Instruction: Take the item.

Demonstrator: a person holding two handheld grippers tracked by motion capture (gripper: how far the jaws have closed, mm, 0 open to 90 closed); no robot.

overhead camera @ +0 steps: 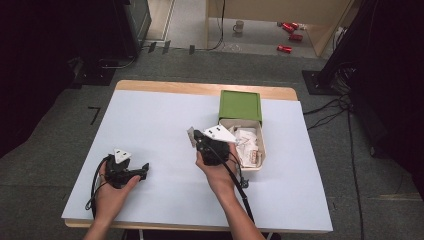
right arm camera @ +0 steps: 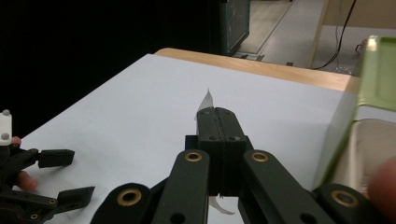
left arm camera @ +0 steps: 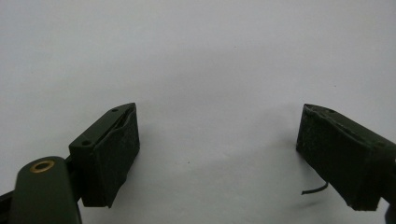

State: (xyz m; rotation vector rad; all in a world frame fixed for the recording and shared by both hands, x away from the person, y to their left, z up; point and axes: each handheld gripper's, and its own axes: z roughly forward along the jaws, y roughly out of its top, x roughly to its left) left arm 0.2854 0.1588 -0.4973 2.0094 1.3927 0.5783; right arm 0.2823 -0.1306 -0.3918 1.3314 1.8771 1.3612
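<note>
My right gripper point(overhead camera: 196, 138) is clenched on a small white sachet point(overhead camera: 191, 136), which stands up between the closed tips and pokes out above and below them in the right gripper view point(right arm camera: 206, 100); it hangs over the white table cover point(overhead camera: 150, 130), just to the nine o'clock side of the cream box point(overhead camera: 263, 150). That box is full of more white sachets point(overhead camera: 247, 142), its green lid point(overhead camera: 240, 105) standing at its twelve o'clock end. My left gripper point(overhead camera: 141, 171) rests released at about eight o'clock, well apart.
</note>
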